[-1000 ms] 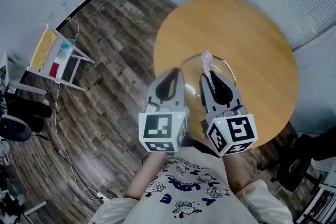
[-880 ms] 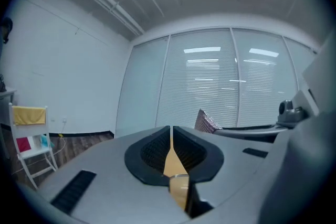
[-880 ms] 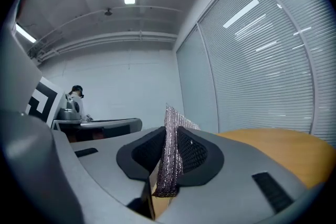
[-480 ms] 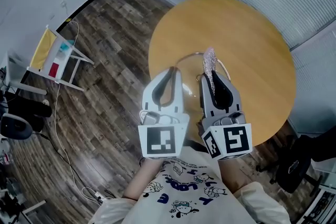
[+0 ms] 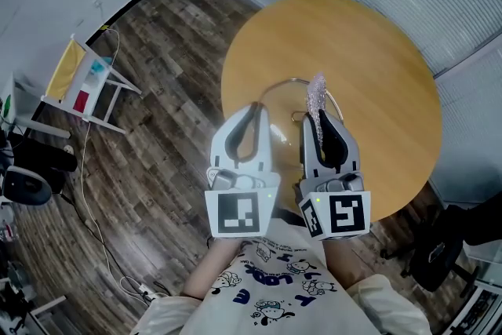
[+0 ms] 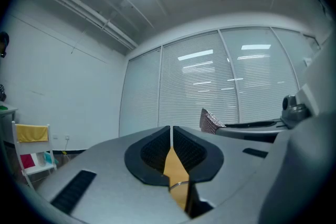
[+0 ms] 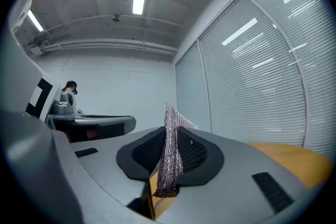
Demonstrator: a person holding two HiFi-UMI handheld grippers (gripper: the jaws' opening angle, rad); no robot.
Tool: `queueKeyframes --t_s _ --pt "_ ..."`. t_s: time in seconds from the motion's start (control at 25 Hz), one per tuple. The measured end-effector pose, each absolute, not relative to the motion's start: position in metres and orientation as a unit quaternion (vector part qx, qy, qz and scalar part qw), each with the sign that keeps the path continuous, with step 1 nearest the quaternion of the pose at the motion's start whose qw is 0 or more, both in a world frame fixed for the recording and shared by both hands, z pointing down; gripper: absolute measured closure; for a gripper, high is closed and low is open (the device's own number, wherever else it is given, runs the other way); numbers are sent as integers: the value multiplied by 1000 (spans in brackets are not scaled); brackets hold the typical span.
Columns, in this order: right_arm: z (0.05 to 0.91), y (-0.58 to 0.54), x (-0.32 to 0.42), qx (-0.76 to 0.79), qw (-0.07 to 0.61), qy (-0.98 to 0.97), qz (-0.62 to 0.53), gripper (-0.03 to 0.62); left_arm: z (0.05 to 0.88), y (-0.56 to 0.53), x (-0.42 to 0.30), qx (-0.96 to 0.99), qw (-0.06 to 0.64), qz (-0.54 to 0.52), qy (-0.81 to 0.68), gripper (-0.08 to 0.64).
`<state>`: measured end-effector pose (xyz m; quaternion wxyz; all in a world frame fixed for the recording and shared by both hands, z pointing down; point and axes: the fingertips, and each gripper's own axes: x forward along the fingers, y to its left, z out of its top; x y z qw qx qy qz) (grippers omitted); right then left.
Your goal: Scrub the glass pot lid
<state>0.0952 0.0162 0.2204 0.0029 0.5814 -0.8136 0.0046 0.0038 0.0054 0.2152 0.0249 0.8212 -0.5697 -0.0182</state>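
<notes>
The glass pot lid (image 5: 284,98) lies flat on the round wooden table (image 5: 376,59), its near half hidden under both grippers. In the head view my left gripper (image 5: 251,112) hovers over the lid's left side, shut with nothing in it. My right gripper (image 5: 316,115) is beside it, shut on a glittery pink-silver scrub cloth (image 5: 316,94) that sticks out past the tips. The right gripper view shows the scrub cloth (image 7: 170,157) pinched upright between the black pads (image 7: 194,155). Through the slit of my left gripper (image 6: 171,132) I see a strip of table and lid rim (image 6: 178,184).
The table's near edge is just under the grippers, with dark wood floor to the left. A small folding rack (image 5: 78,82) with a yellow cloth stands at the left, a cable (image 5: 86,192) trails across the floor, and a dark chair (image 5: 439,247) is at the lower right.
Both grippers have drawn slightly back toward the person, so more of the lid's rim shows. The scrub cloth stays clamped in the right gripper.
</notes>
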Motion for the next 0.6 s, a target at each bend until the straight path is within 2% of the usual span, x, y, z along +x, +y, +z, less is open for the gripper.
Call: queueKeyframes --t_s 0.6 --pt "220 15 89 584 -3 -812 1 511 216 6 -8 814 30 -25 -579 532"
